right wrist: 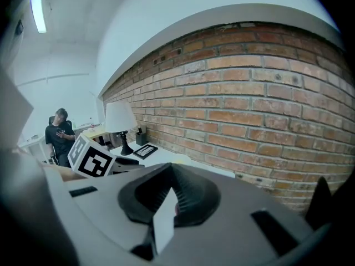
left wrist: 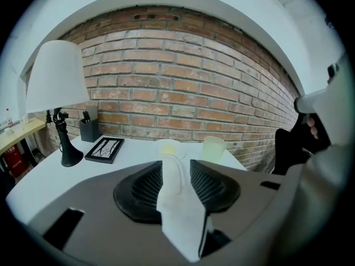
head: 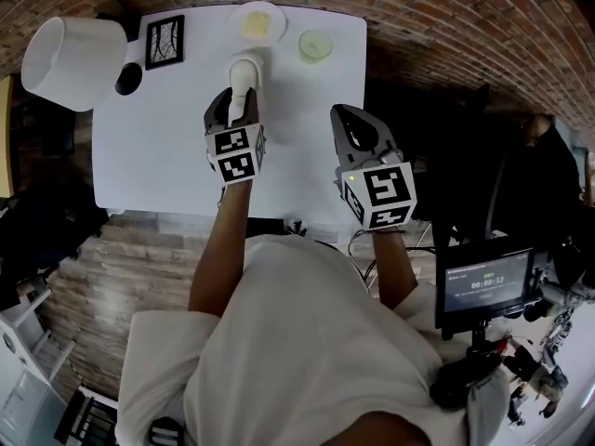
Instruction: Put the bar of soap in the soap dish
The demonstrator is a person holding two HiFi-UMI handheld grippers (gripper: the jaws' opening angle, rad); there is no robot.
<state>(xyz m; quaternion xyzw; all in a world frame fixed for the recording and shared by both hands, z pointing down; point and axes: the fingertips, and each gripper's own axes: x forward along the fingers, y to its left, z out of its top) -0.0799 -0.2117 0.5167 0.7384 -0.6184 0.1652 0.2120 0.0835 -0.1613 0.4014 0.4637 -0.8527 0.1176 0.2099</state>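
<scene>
A cream-white bar of soap (head: 245, 74) sticks out forward from my left gripper (head: 244, 98), which is shut on it above the middle of the white table (head: 158, 156). In the left gripper view the bar (left wrist: 171, 173) stands upright between the two black pads of the left gripper (left wrist: 176, 169). The round white soap dish (head: 257, 21) with a yellowish middle sits at the table's far edge, straight beyond the soap; it also shows as the dish (left wrist: 168, 147) past the jaws. My right gripper (head: 358, 130) hovers to the right, shut and empty (right wrist: 172, 195).
A pale green cup (head: 315, 45) stands right of the dish. A white lamp (head: 70, 61), a dark pen holder (head: 129, 78) and a black picture frame (head: 165, 41) fill the table's far left. A brick wall (left wrist: 183, 93) backs the table. A monitor (head: 485, 286) stands low right.
</scene>
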